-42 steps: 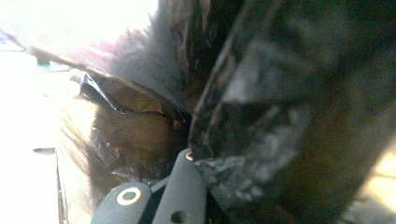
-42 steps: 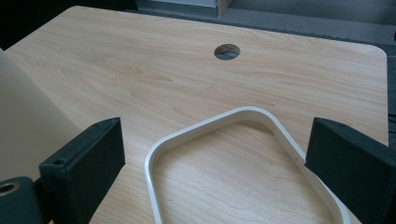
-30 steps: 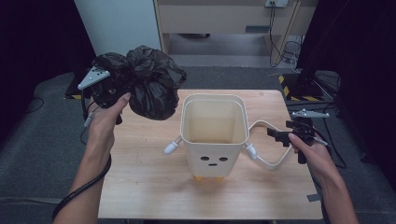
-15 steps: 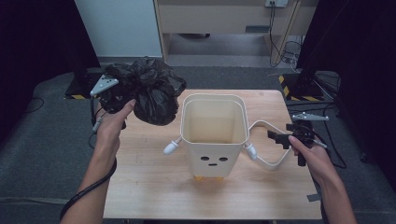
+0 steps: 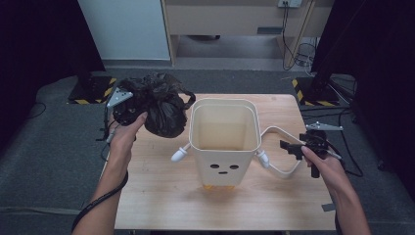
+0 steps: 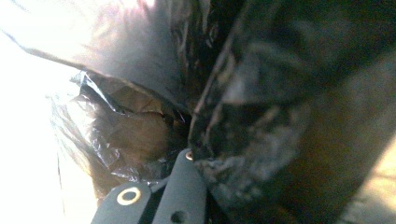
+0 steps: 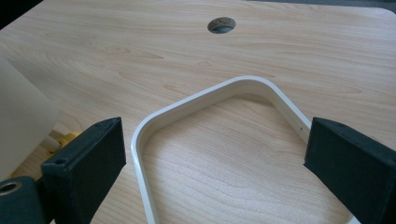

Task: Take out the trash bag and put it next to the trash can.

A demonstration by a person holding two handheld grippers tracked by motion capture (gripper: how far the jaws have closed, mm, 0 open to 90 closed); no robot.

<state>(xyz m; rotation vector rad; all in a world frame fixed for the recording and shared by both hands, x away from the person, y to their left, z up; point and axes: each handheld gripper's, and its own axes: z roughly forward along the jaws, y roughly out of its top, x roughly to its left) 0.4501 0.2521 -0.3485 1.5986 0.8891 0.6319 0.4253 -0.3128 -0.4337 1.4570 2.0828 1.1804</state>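
1. The black plastic bag, crumpled into a loose bundle, hangs over the far left corner of the surface, just left of the bin's rim and partly past the surface's left edge.
2. The left gripper is clenched on the bag's gathered plastic; in the left gripper view its jaws are pressed together with the crinkled film bunched against and around them.
3. The cream bin stands upright near the middle of the surface, its open top empty, a small face of two eyes and a mouth on the near wall, and short white arm-like knobs on either side.
4. A cream loop handle reaches from the bin's right side and lies flat on the wood toward the right edge of the surface.
5. The right gripper is released: in the right gripper view its jaws stand wide apart on either side of the loop handle, pads clear of it.
6. A round cable hole sits in the wood beyond the handle.
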